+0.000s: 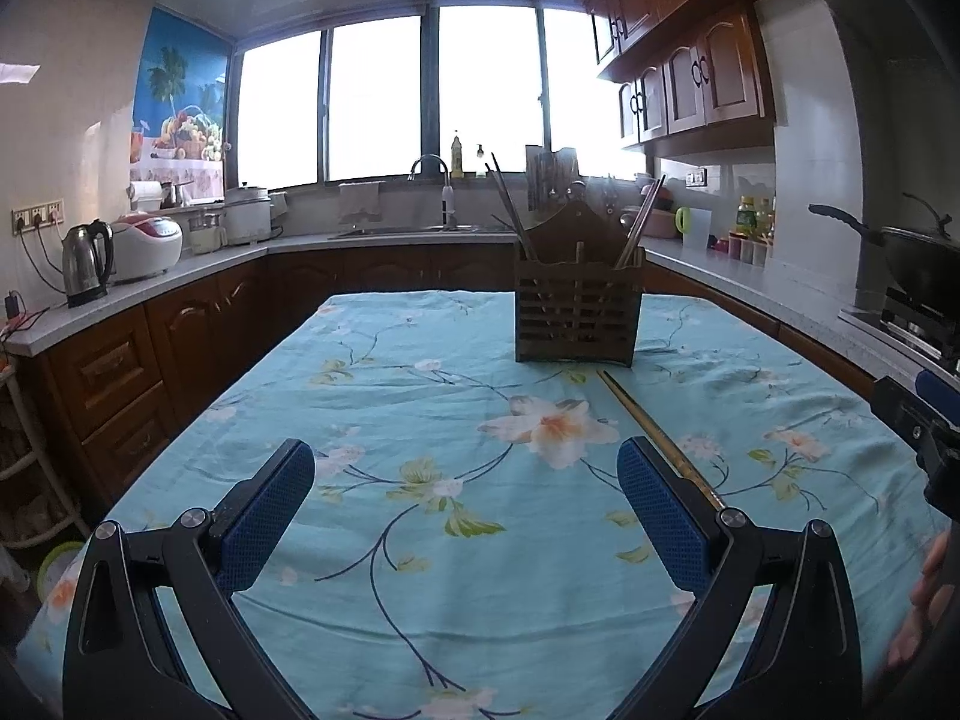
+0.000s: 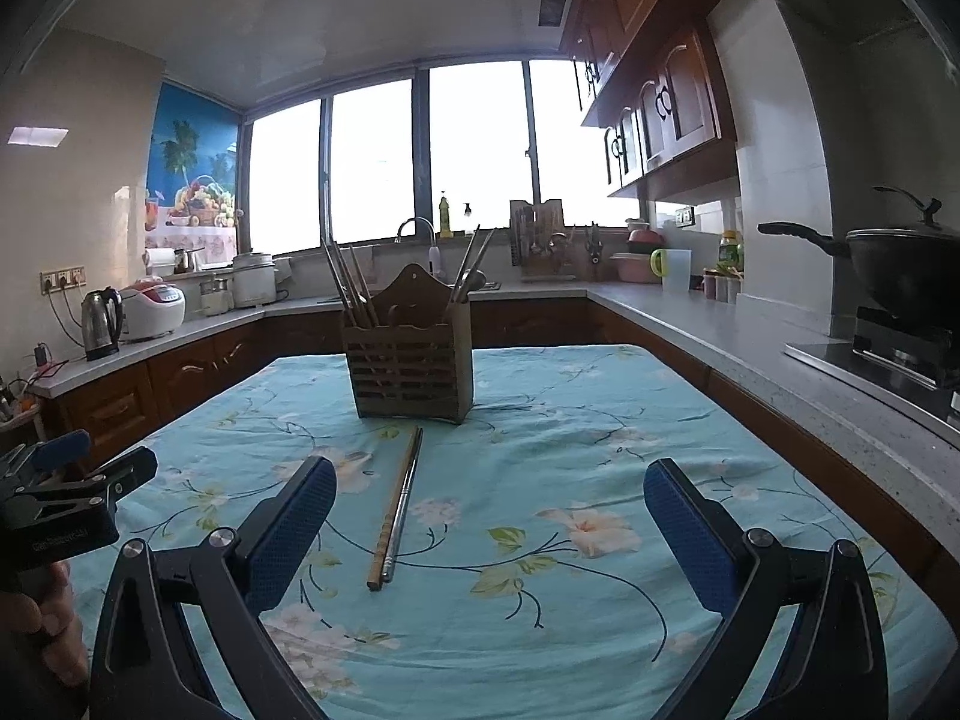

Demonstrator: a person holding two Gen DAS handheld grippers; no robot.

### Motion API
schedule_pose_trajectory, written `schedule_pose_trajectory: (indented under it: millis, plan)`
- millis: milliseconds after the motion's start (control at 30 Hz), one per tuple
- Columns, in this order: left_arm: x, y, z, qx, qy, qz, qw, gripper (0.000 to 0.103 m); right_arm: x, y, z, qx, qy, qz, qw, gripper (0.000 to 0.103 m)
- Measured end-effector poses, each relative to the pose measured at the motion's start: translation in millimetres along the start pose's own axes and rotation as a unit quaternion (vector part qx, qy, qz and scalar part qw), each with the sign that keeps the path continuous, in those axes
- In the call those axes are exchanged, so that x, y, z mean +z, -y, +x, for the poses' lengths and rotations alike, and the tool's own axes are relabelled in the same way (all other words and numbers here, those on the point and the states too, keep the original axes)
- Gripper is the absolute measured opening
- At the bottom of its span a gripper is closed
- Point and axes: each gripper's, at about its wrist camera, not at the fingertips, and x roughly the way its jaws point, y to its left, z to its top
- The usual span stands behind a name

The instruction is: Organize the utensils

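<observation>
A wooden utensil holder (image 2: 408,360) stands upright toward the far edge of the table's blue floral tablecloth (image 2: 570,432), with chopsticks leaning out of its left and right compartments, and just in front of it a wooden chopstick (image 2: 393,510) and a metal chopstick (image 2: 407,504) lie side by side, touching, pointing from the holder toward the near edge. The left gripper (image 1: 465,510) and the right gripper (image 2: 489,534) both hang over the near part of the cloth with fingers spread wide and nothing between them; the pair on the cloth lies just beside the right gripper's left finger and just beyond the left gripper's right finger. Nothing lies between either gripper and the pair, while a kettle (image 1: 87,261), a rice cooker (image 1: 147,246) and a lidded black wok (image 2: 900,270) sit on the counters well apart from the table.
</observation>
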Motion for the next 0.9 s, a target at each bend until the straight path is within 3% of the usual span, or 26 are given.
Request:
schedule_pose_trajectory:
  millis: [900]
  plan:
    - [-0.6, 8.3, -2.4, 0.004, 0.003, 0.014, 0.9999, 0.103, 0.3, -4.6, 2.4, 0.013, 0.002, 0.005, 1.000, 0.103]
